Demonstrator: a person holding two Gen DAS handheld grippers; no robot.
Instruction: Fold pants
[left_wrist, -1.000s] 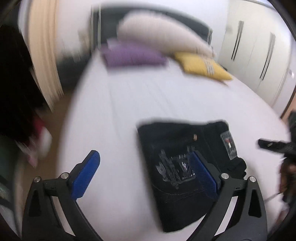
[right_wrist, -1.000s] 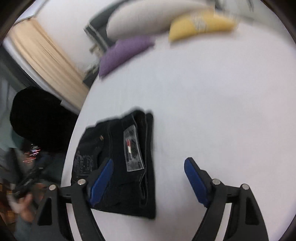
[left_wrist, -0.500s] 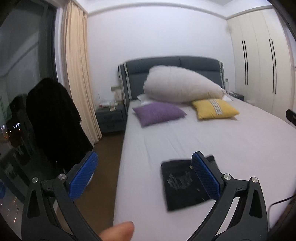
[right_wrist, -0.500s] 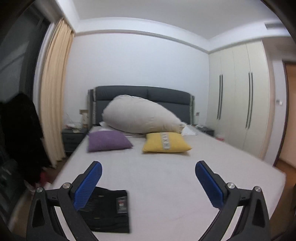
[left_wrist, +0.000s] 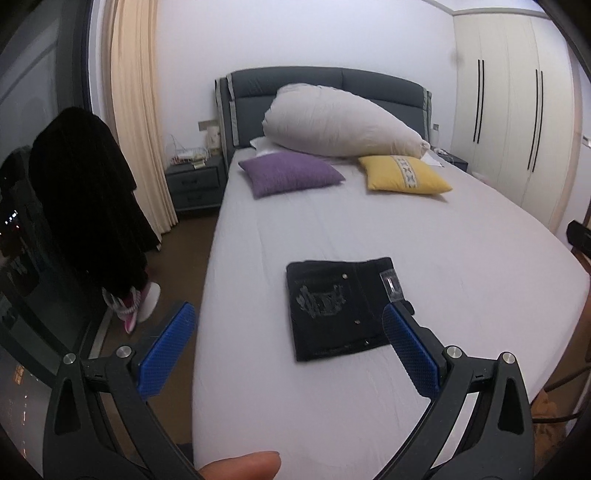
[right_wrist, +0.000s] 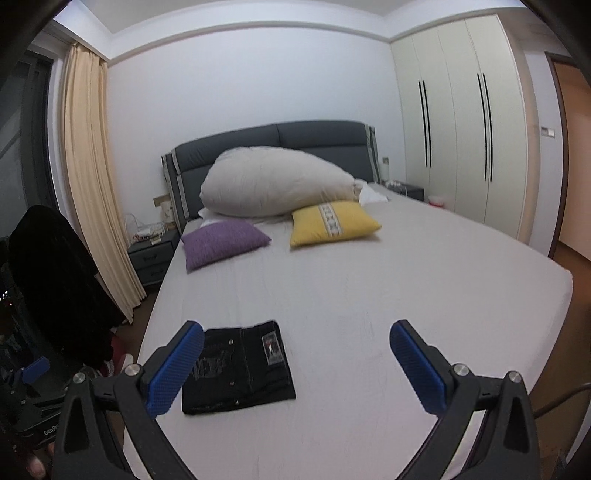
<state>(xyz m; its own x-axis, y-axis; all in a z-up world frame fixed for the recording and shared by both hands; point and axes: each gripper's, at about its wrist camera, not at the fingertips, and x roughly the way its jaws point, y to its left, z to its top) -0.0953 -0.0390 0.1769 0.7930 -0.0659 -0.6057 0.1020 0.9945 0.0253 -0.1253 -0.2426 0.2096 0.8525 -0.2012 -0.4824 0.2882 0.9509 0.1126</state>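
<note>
- We hold our left gripper (left_wrist: 284, 341) above the foot of the bed (left_wrist: 461, 251), its blue pads (left_wrist: 168, 349) spread wide with nothing between them.
- Our right gripper (right_wrist: 295, 363) is spread just as wide and grips nothing either; it too hangs over the foot end of the mattress.
- The pants (left_wrist: 341, 304) lie flat on the sheet as a compact dark rectangle, near the left edge of the bed and close to its foot.
- In the right wrist view the same pants (right_wrist: 240, 369) sit just beside the left pad, apart from both pads as far as we can tell.
- A pale printed patch and a few small rivets show on the top face of the fold, and a small label (left_wrist: 390, 283) lies near its right edge.
- Neither gripper touches the cloth.
- At the head of the bed a large white pillow (left_wrist: 340, 123) leans on the grey headboard (left_wrist: 332, 79).
- A purple cushion (left_wrist: 290, 174) and a yellow cushion (left_wrist: 402, 173) lie in front of it, side by side and apart.
- A nightstand (left_wrist: 194, 181) stands left of the bed, by a cream curtain (left_wrist: 136, 110).
- Dark clothes (left_wrist: 85, 192) hang at the far left, with a shoe (left_wrist: 138, 301) on the floor below.
- A white wardrobe (right_wrist: 461, 122) fills the right wall.
- A fingertip (left_wrist: 240, 467) shows at the bottom edge of the left wrist view.
</note>
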